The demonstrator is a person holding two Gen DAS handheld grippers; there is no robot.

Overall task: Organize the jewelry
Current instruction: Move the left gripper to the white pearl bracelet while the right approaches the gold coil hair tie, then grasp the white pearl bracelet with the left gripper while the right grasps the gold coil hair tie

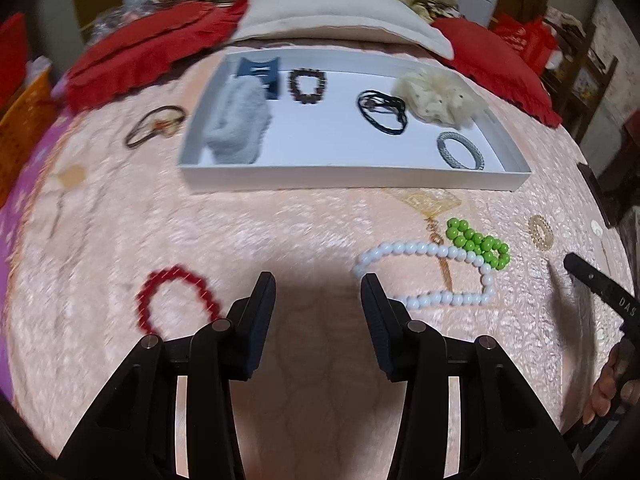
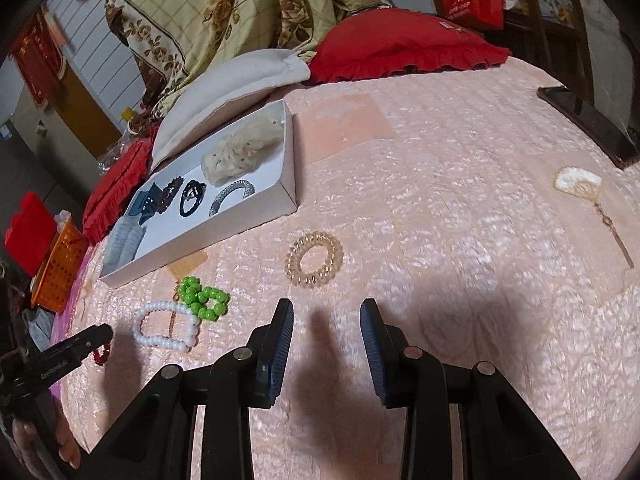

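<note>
White tray (image 1: 352, 178) sits on the pink bedspread (image 1: 280, 232) holding a grey scrunchie (image 1: 236, 128), blue claw clip (image 1: 256, 72), brown bead bracelet (image 1: 307, 86), black hair ties (image 1: 382, 112), cream scrunchie (image 1: 436, 98) and silver bangle (image 1: 460, 150). Loose on the spread in front of it: red bead bracelet (image 1: 176, 300), white bead bracelet (image 1: 432, 276) touching a green bead bracelet (image 1: 478, 242), and a clear coil hair tie (image 2: 314, 259). Left gripper (image 1: 318, 292) and right gripper (image 2: 326, 320) both hang over bare spread, jaws parted, nothing between them.
</note>
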